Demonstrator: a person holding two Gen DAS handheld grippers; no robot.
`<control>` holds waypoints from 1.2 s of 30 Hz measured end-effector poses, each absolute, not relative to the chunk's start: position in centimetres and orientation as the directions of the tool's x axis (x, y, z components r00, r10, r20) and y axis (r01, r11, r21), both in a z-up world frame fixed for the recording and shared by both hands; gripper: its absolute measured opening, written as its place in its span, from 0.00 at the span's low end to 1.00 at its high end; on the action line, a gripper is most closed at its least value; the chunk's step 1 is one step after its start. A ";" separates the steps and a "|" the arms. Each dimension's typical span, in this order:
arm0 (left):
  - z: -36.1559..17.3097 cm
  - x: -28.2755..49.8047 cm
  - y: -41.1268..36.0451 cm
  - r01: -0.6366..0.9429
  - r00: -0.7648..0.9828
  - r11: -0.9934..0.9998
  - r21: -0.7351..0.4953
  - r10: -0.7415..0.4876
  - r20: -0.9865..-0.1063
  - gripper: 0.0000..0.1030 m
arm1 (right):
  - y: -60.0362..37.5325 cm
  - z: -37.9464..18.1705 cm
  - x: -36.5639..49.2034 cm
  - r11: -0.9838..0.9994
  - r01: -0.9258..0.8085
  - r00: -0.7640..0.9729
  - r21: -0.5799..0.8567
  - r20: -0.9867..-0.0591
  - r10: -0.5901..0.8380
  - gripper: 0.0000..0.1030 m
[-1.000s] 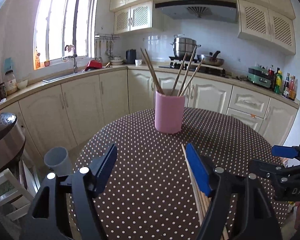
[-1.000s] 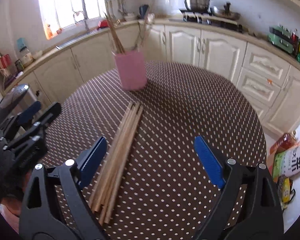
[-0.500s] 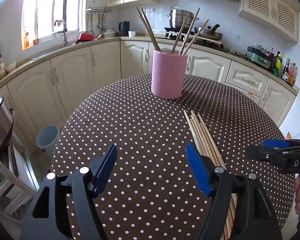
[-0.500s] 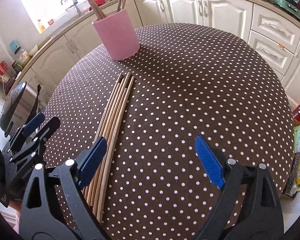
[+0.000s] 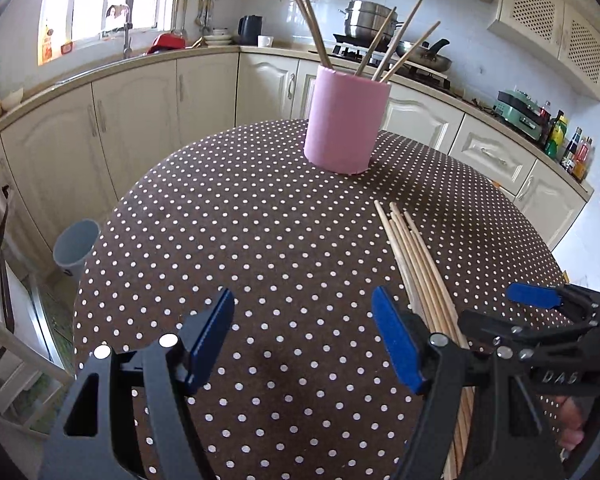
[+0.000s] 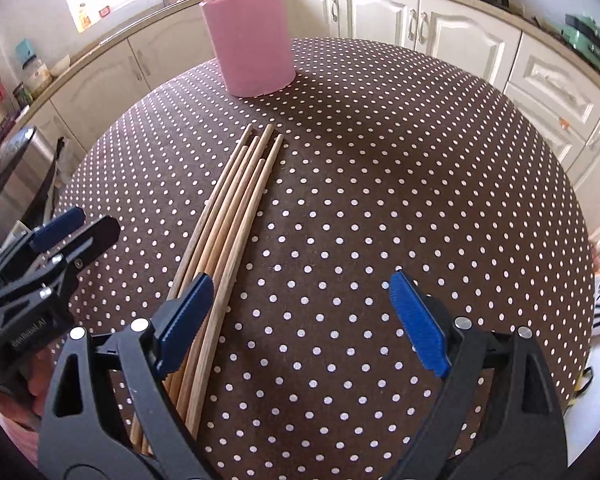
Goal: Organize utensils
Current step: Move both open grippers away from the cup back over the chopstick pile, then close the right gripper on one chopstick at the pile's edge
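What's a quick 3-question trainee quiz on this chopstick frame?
1. True or false: the pink holder already has chopsticks standing in it.
2. Where do the loose chopsticks lie? A) in the holder B) flat on the dotted tablecloth C) on the counter
3. Fill in: both the left hand-held gripper and the right hand-held gripper are ____, holding nothing.

Key: 1 true; 2 B; 3 open
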State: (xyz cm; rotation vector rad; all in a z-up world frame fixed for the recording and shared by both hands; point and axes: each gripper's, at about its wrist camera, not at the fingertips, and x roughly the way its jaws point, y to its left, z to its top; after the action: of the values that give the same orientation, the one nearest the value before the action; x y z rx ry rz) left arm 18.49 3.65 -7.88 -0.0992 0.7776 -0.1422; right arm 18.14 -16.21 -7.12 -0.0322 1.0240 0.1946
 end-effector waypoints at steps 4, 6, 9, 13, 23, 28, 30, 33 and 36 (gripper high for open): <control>-8.0 18.5 3.9 0.090 0.703 0.985 -0.145 -0.166 -0.692 0.68 | -15.3 -7.9 18.2 0.984 -0.175 0.518 0.034 -0.847 0.122 0.85; -8.0 18.4 4.0 0.088 0.702 0.986 -0.142 -0.162 -0.693 0.68 | -15.1 -8.0 18.3 0.986 -0.164 0.514 0.030 -0.850 0.111 0.85; -8.1 18.4 3.9 0.089 0.697 0.986 -0.140 -0.162 -0.698 0.68 | -15.0 -8.1 18.4 0.990 -0.136 0.501 0.026 -0.861 0.092 0.85; -8.1 18.5 3.8 0.094 0.696 0.987 -0.132 -0.160 -0.700 0.68 | -15.0 -8.0 18.3 0.993 -0.120 0.500 0.002 -0.864 0.062 0.85; -8.3 19.0 3.3 0.102 0.679 0.984 -0.143 -0.174 -0.713 0.68 | -14.6 -8.0 20.4 0.990 -0.134 0.486 -0.049 -0.874 0.022 0.61; -8.5 19.5 3.2 0.102 0.664 0.980 -0.169 -0.194 -0.722 0.68 | -14.0 -7.4 20.0 0.979 -0.205 0.487 0.008 -0.866 0.109 0.13; -8.5 19.5 3.1 0.114 0.659 0.977 -0.181 -0.210 -0.722 0.68 | -15.0 -7.4 19.9 0.975 -0.207 0.483 0.079 -0.859 0.172 0.07; -8.6 19.8 2.5 0.138 0.635 0.971 -0.195 -0.237 -0.735 0.68 | -17.7 -7.6 20.4 0.951 -0.181 0.461 0.252 -0.832 0.308 0.06; -8.5 20.2 1.7 0.158 0.618 0.967 -0.202 -0.256 -0.743 0.68 | -20.8 -8.4 21.1 0.887 -0.144 0.432 0.438 -0.779 0.455 0.06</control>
State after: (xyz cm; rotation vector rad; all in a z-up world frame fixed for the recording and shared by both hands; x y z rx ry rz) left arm 20.15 1.69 -8.46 -0.1203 0.8734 -0.2390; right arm 21.09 -20.81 -8.36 0.3280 1.0631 0.3815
